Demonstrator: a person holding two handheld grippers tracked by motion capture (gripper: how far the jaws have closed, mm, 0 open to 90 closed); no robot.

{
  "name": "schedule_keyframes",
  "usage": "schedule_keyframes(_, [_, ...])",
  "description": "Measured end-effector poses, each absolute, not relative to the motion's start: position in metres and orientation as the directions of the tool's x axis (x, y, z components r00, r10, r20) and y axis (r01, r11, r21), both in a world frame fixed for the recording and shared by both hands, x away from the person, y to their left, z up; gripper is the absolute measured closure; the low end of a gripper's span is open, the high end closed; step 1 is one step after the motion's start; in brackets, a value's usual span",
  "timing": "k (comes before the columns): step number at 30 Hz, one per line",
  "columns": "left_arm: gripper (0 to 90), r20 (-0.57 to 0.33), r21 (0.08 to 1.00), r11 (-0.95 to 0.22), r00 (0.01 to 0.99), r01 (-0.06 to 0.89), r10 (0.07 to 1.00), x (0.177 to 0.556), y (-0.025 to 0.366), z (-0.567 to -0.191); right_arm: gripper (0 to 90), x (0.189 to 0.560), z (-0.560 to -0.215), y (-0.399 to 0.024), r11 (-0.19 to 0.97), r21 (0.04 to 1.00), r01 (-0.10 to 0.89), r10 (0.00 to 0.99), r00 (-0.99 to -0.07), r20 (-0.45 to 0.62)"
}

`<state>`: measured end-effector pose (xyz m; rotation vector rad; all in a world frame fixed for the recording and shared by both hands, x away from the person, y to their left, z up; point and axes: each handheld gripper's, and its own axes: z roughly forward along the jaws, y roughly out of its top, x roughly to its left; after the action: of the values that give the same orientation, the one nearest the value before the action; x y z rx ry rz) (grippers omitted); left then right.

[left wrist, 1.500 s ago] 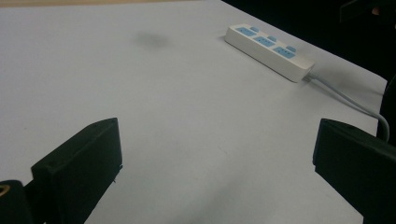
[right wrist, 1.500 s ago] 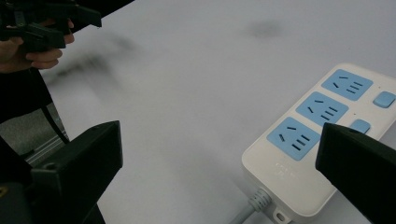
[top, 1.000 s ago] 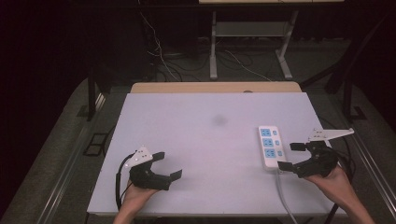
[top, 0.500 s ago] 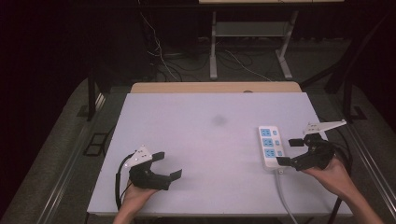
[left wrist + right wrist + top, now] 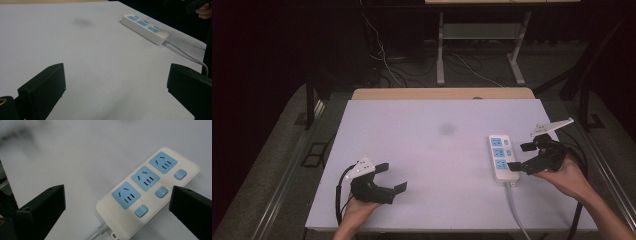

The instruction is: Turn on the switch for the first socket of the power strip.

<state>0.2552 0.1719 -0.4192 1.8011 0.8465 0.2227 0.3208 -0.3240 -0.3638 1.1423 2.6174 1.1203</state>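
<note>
A white power strip (image 5: 500,157) with three blue sockets and blue switches lies flat at the table's right side, its grey cord (image 5: 515,212) running off the front edge. My right gripper (image 5: 521,156) hovers just right of the strip and above it, open, with nothing between its jaws. In the right gripper view the strip (image 5: 147,192) lies between the two spread jaws. My left gripper (image 5: 391,177) rests open and empty near the front left of the table. The left gripper view has the strip (image 5: 143,28) far off at the upper right.
The white table (image 5: 427,150) has a faint dark smudge (image 5: 446,128) near its middle. A wooden board (image 5: 442,93) lines its far edge. Beyond stand a metal desk frame (image 5: 482,45) and floor cables (image 5: 387,60). Dark floor surrounds the table.
My right gripper has risen and shifted a little away from me, alongside the power strip. The left gripper has stayed where it was.
</note>
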Motion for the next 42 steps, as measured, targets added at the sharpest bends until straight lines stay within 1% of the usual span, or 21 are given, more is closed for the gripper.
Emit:
schedule_keyframes(5, [0.6,-0.24,0.882,-0.17,0.731,0.439,0.639,0.255,0.172,-0.419,0.2,0.327,-0.365,-0.324,0.48,0.632,0.608,0.659,-0.726,0.199])
schedule_keyframes(6, [0.6,-0.239,0.882,-0.173,0.732,0.438,0.638,0.255,0.172,-0.419,5.7,0.33,-0.367,-0.325,0.501,0.612,0.612,0.656,-0.73,0.193])
schedule_keyframes(7, [0.6,-0.239,0.882,-0.171,0.731,0.438,0.639,0.255,0.172,-0.419,9.1,0.331,-0.368,-0.326,0.513,0.612,0.602,0.643,-0.742,0.191])
schedule_keyframes(8, [0.6,-0.238,0.883,-0.172,0.732,0.438,0.639,0.255,0.172,-0.419,9.1,0.331,-0.368,-0.326,0.513,0.612,0.602,0.643,-0.742,0.191])
schedule_keyframes(9, [0.6,-0.24,0.883,-0.17,0.731,0.438,0.639,0.255,0.172,-0.419,13.2,0.333,-0.368,-0.327,0.517,0.608,0.603,0.637,-0.745,0.197])
schedule_keyframes(11, [0.6,-0.24,0.883,-0.168,0.73,0.438,0.64,0.255,0.172,-0.419,18.0,0.336,-0.369,-0.331,0.513,0.606,0.608,0.629,-0.747,0.216])
schedule_keyframes(13, [0.6,-0.241,0.883,-0.168,0.729,0.439,0.641,0.255,0.173,-0.419,29.9,0.337,-0.368,-0.336,0.516,0.61,0.601,0.615,-0.756,0.225])
schedule_keyframes(14, [0.6,-0.24,0.883,-0.168,0.729,0.439,0.641,0.255,0.173,-0.419,29.9,0.337,-0.368,-0.336,0.516,0.61,0.601,0.615,-0.756,0.225])
schedule_keyframes(16, [0.6,-0.241,0.882,-0.168,0.729,0.439,0.641,0.255,0.173,-0.419,36.6,0.339,-0.367,-0.339,0.52,0.611,0.597,0.607,-0.761,0.227])
schedule_keyframes(17, [0.6,-0.241,0.883,-0.168,0.729,0.439,0.641,0.255,0.173,-0.419,38.1,0.339,-0.366,-0.34,0.521,0.609,0.598,0.608,-0.761,0.226])
schedule_keyframes(18, [0.6,-0.241,0.883,-0.167,0.729,0.439,0.64,0.255,0.172,-0.419,43.6,0.341,-0.365,-0.343,0.527,0.606,0.596,0.603,-0.765,0.229])
schedule_keyframes(19, [0.6,-0.241,0.883,-0.168,0.729,0.439,0.64,0.255,0.172,-0.419,43.6,0.341,-0.365,-0.343,0.527,0.606,0.596,0.603,-0.765,0.229])
schedule_keyframes(25, [0.6,-0.241,0.882,-0.169,0.729,0.44,0.641,0.255,0.172,-0.42,55.9,0.346,-0.366,-0.35,0.541,0.592,0.598,0.594,-0.77,0.235])
schedule_keyframes(26, [0.6,-0.242,0.881,-0.169,0.729,0.441,0.641,0.255,0.172,-0.42,60.8,0.347,-0.367,-0.352,0.545,0.591,0.595,0.585,-0.775,0.24])
schedule_keyframes(27, [0.6,-0.24,0.881,-0.173,0.73,0.441,0.64,0.256,0.172,-0.42,60.8,0.347,-0.367,-0.352,0.545,0.591,0.595,0.585,-0.775,0.24])
schedule_keyframes(28, [0.6,-0.239,0.881,-0.173,0.73,0.441,0.64,0.256,0.172,-0.42,63.0,0.348,-0.367,-0.352,0.545,0.593,0.592,0.581,-0.777,0.241])
schedule_keyframes(34, [0.6,-0.241,0.88,-0.173,0.729,0.443,0.64,0.256,0.172,-0.42,80.9,0.353,-0.371,-0.354,0.563,0.591,0.578,0.561,-0.792,0.24])
schedule_keyframes(36, [0.6,-0.242,0.879,-0.174,0.73,0.444,0.639,0.257,0.172,-0.421,85.2,0.354,-0.372,-0.354,0.566,0.592,0.574,0.559,-0.795,0.236])
schedule_keyframes(39, [0.6,-0.24,0.879,-0.177,0.731,0.443,0.639,0.256,0.172,-0.421,89.2,0.357,-0.374,-0.353,0.574,0.591,0.567,0.553,-0.8,0.231])
schedule_keyframes(42, [0.6,-0.24,0.879,-0.177,0.731,0.443,0.638,0.257,0.172,-0.421,89.3,0.36,-0.378,-0.351,0.583,0.583,0.566,0.552,-0.802,0.227])
